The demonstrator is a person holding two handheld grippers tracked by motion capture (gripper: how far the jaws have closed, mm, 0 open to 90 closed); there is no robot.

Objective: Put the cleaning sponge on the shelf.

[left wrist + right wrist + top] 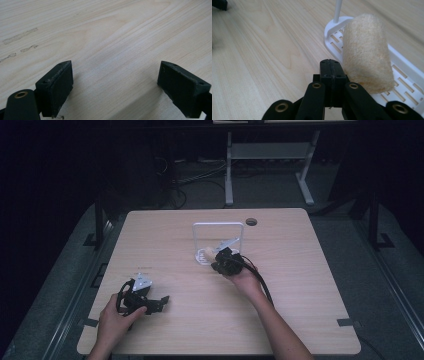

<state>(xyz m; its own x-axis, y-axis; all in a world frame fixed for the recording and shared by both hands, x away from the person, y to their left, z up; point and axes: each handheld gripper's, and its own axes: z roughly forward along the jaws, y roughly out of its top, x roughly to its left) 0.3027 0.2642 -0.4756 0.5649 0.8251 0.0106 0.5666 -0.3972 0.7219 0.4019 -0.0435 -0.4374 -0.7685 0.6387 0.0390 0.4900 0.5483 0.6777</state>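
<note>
At the middle of the wooden table point(280, 285), the right gripper point(331, 71) is sitting with its jaws pressed flat together and nothing between them, just beside a beige rolled towel point(367, 52). The roll is resting on the slotted base of a white rack point(404, 72), leaning over the rack's near edge, with the rack's thin white frame rising behind it. In the high view the right gripper point(226, 260) is hovering at the rack's point(218, 225) front, the roll point(204, 255) just to its left. Whether the closed jaws are touching the roll is hard to tell; they look to be right alongside it.

The left gripper point(159, 303) is resting near the table's front-left edge, well apart from the rack, jaws spread wide over bare wood, holding nothing.

Risks, as a judgement: closed jaws this close are likely nudging the roll if the hand swings sideways, rolling it off the base onto the table. The rack looks light, so a push could be sliding or tipping it. The soft roll may also be unrolling if pinched by one layer.
</note>
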